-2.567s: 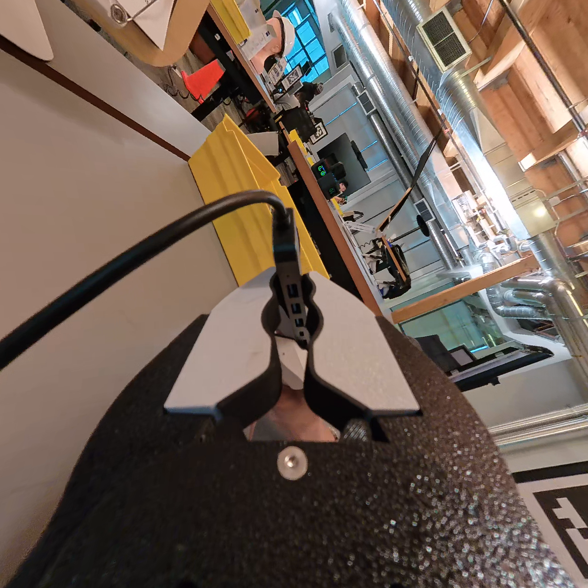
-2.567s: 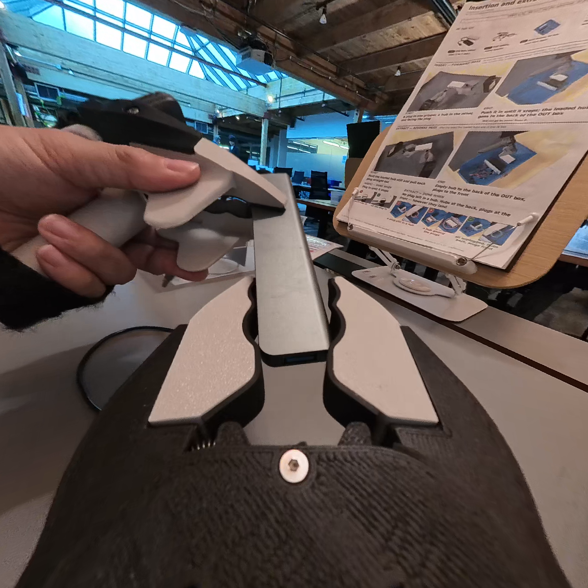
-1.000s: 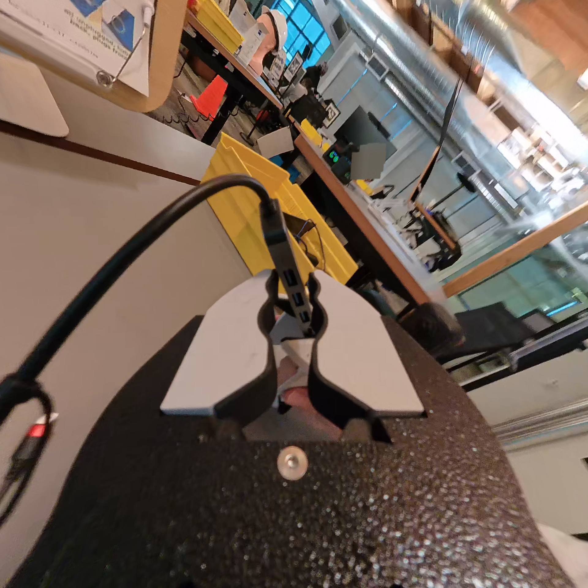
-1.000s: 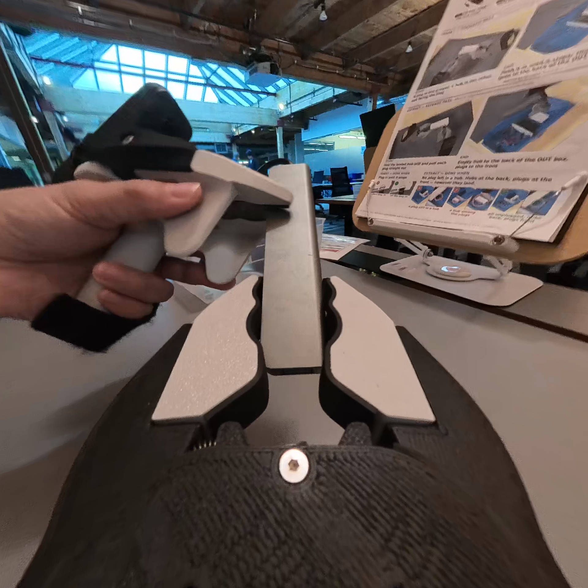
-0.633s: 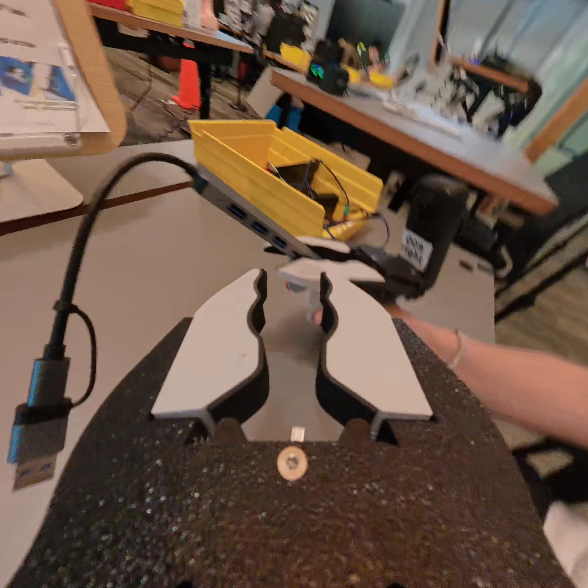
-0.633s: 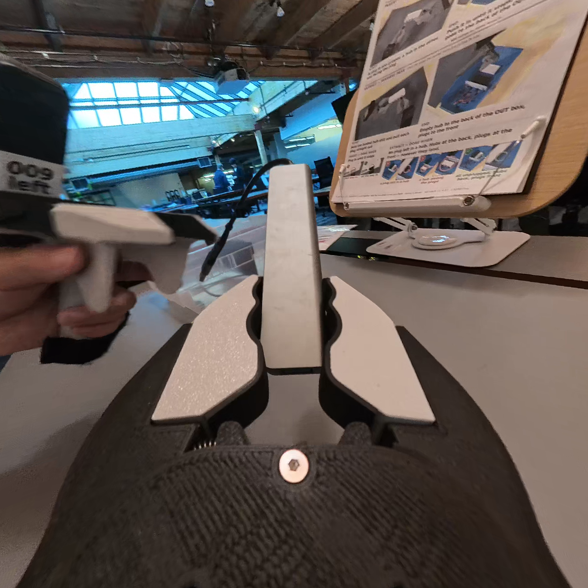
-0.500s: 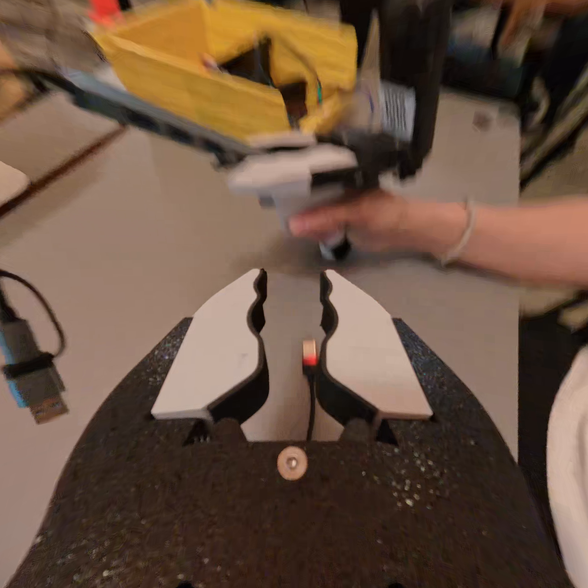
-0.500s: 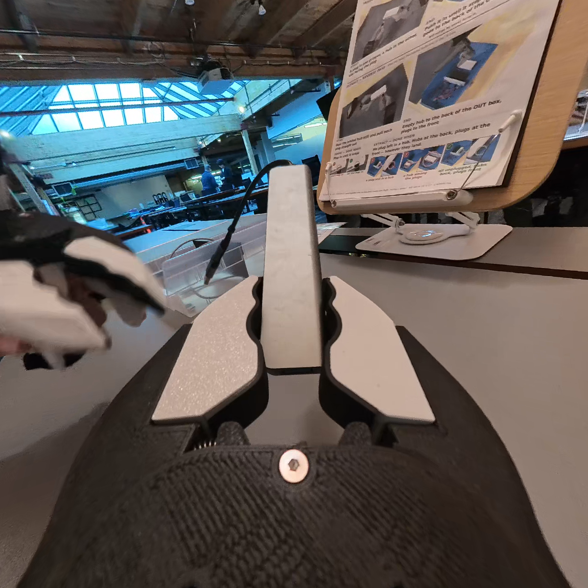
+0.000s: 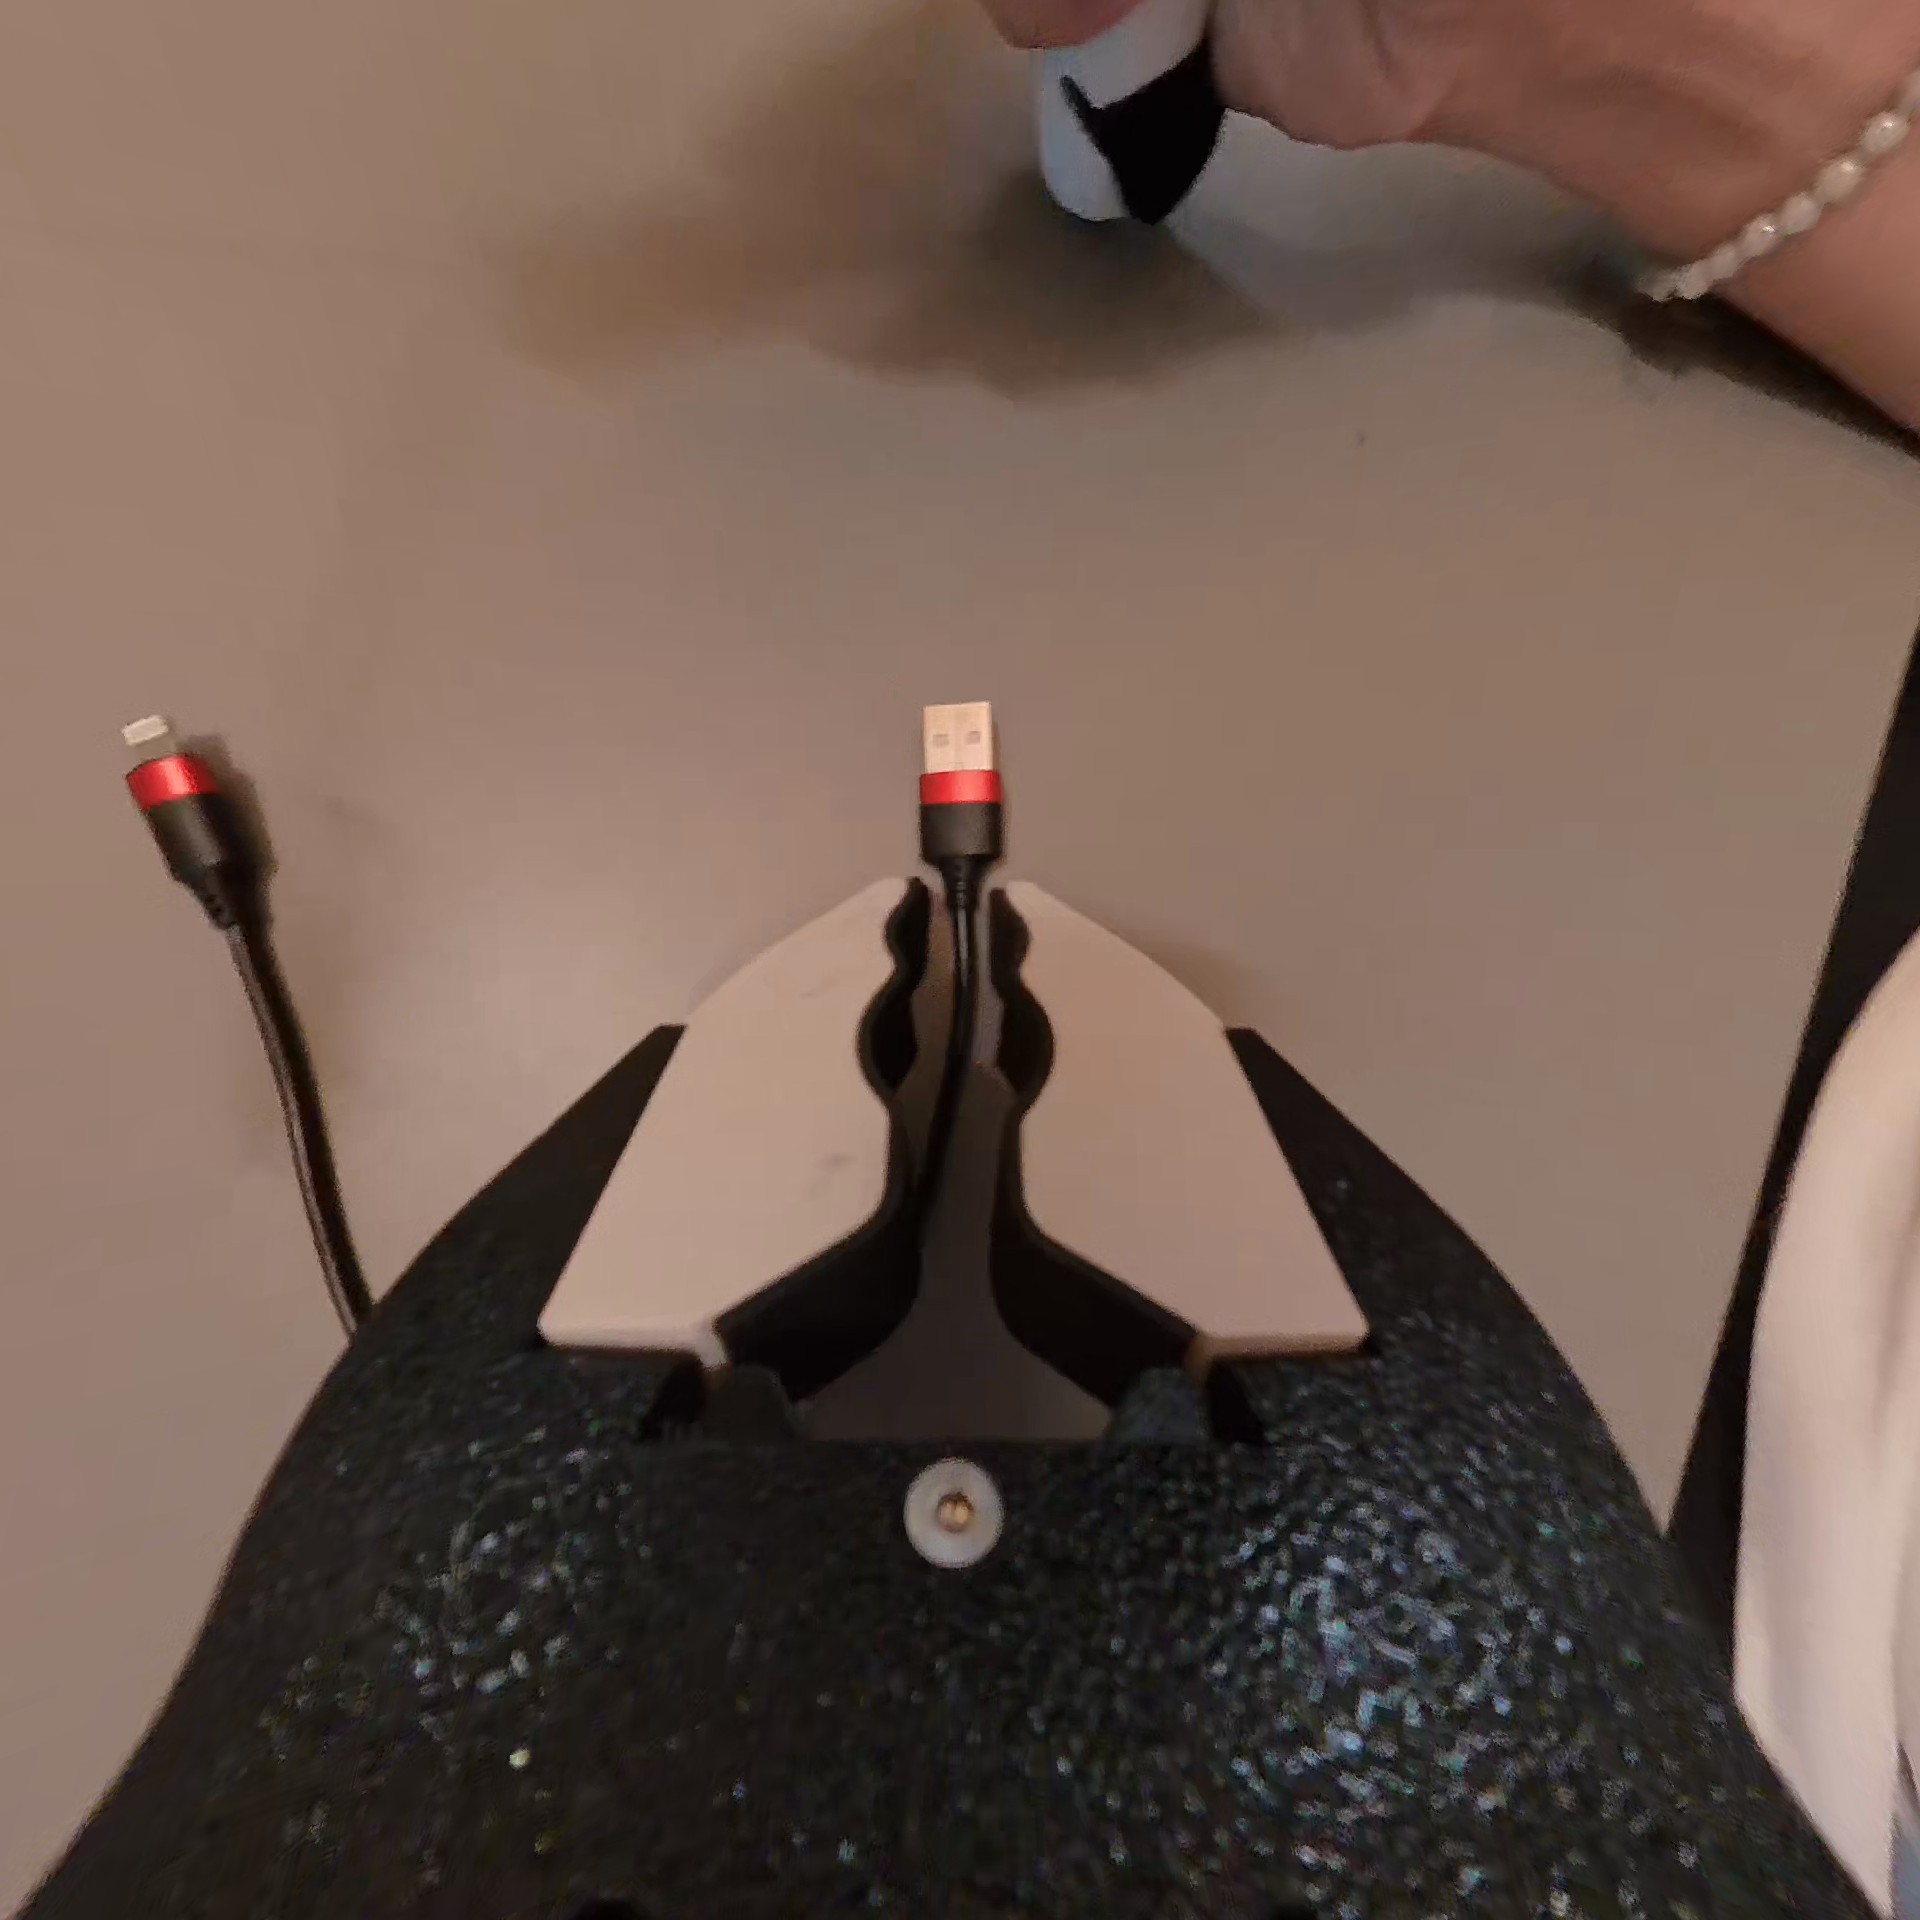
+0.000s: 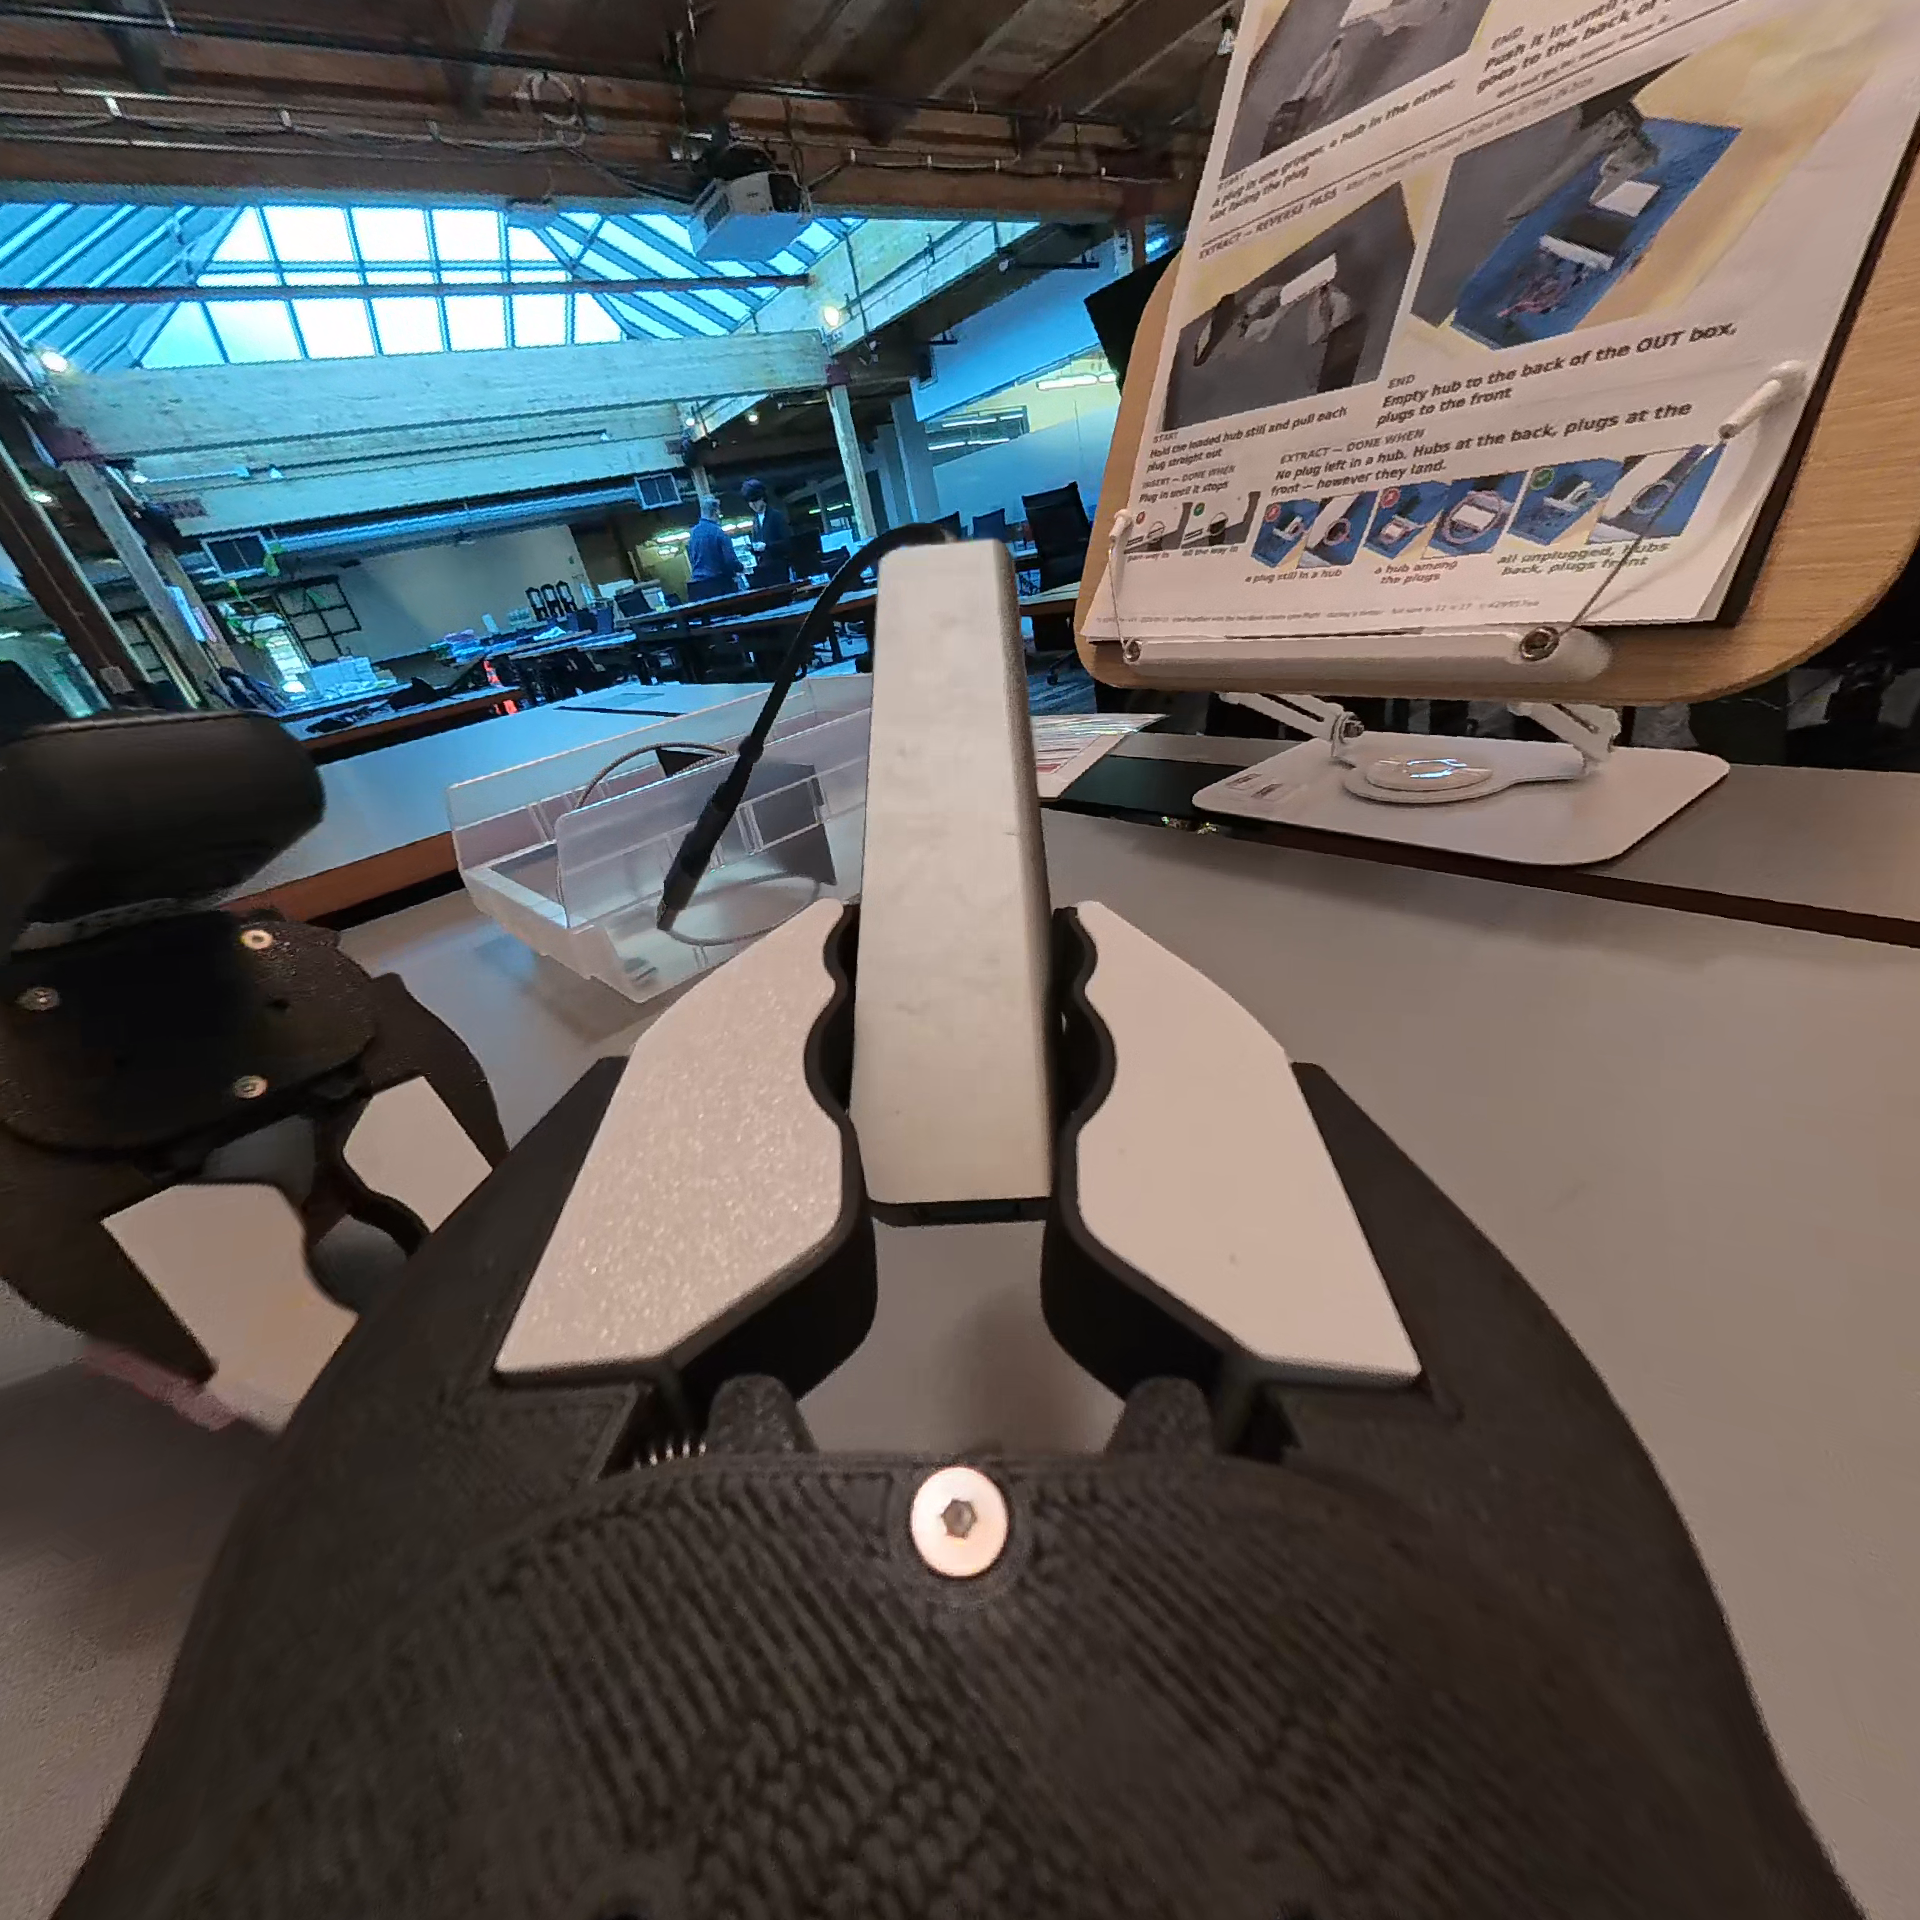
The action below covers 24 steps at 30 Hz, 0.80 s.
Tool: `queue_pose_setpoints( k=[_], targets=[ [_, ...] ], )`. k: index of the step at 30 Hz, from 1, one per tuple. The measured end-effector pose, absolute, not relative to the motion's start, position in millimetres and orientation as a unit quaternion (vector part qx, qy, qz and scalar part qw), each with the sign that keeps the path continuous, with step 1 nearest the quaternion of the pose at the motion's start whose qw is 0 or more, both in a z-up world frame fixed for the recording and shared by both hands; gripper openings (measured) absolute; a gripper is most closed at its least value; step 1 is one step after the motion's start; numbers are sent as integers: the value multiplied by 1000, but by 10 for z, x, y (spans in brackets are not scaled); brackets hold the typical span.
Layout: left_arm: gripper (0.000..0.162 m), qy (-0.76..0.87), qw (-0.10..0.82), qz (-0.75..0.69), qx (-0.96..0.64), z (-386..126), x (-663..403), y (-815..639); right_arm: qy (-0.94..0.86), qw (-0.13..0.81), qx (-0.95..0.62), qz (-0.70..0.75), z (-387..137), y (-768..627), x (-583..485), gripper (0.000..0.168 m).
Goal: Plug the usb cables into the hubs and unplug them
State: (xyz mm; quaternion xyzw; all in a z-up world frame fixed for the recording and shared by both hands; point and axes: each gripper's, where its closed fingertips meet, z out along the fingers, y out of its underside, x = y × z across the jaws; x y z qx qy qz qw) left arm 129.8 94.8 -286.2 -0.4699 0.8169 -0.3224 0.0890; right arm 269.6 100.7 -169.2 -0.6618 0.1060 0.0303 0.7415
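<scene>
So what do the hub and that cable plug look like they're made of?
Hub: likely brushed aluminium, going by its matte silver-grey, faintly speckled face and crisp edges. Cable plug: bare shiny metal tip, a glossy red collar that looks anodised, then a black sleeve, probably rubber or plastic.

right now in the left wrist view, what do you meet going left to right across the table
small red-collared plug with its braided cable → USB plug, its cable between the left gripper fingers → the hand with the bracelet, at the top right
</scene>
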Motion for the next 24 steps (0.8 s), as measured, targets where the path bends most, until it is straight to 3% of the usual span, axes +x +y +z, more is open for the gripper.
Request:
queue_pose_setpoints(
  k=[6, 13, 17, 24],
  targets=[
    [4, 797, 111, -345, -484, -2874, 1369, 978, 105, 742, -662, 34, -1692, 1007, 2694, 36],
    [4, 834, 303, -231, -399, -2793, 1446, 1083, 105, 741, -663, 30, -1694, 1009, 2692, 36],
    [4, 815, 347, -229, -403, -2450, 1484, 1097, 106, 740, -664, 27, -1698, 1011, 2696, 36],
    [4, 762, 338, -255, -489, -1796, 1704, 1033, 117, 736, -667, 13, -1711, 1012, 2728, 36]
  ],
)
